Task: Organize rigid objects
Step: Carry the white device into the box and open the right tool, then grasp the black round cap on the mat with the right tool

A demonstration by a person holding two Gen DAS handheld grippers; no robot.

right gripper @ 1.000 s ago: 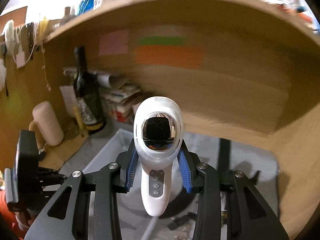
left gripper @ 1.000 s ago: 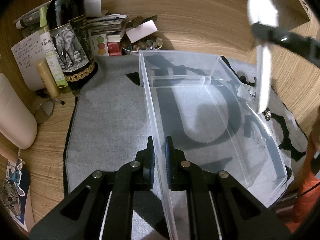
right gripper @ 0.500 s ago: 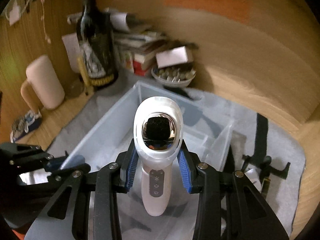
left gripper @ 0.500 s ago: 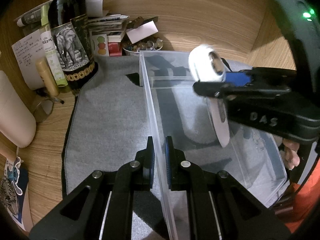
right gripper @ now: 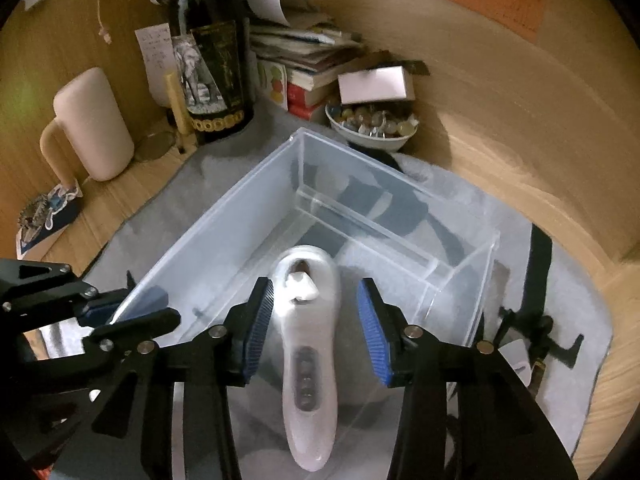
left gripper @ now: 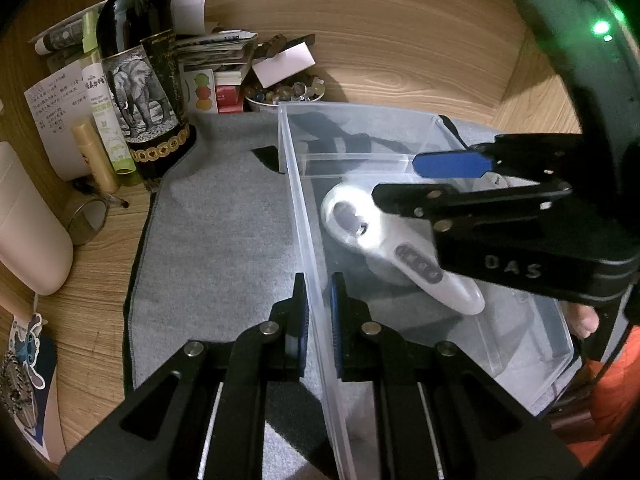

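A clear plastic bin [left gripper: 360, 110] [right gripper: 400, 176] stands on a grey mat. My left gripper [left gripper: 318, 280] [right gripper: 160, 304] is shut on the bin's near side wall. A white handheld device [left gripper: 384, 240] [right gripper: 308, 360] with a row of buttons sits low inside the bin, blurred, head toward the far divider. My right gripper [right gripper: 316, 286] [left gripper: 400, 178] hangs just above it, jaws opening. The device lies between the blue pads [right gripper: 370, 320], with a gap on either side.
A dark wine bottle [left gripper: 140, 80] [right gripper: 208, 60], a cream mug [right gripper: 96, 124], a stack of books and papers [right gripper: 304, 52] and a bowl of beads [right gripper: 372, 124] crowd the back. Black clips [right gripper: 532, 332] lie on the mat [left gripper: 220, 240], right of the bin.
My right gripper came down over the bin and tipped forward. Its jaws widened and the white device dropped out of their grip into the bin. The left gripper has not moved.
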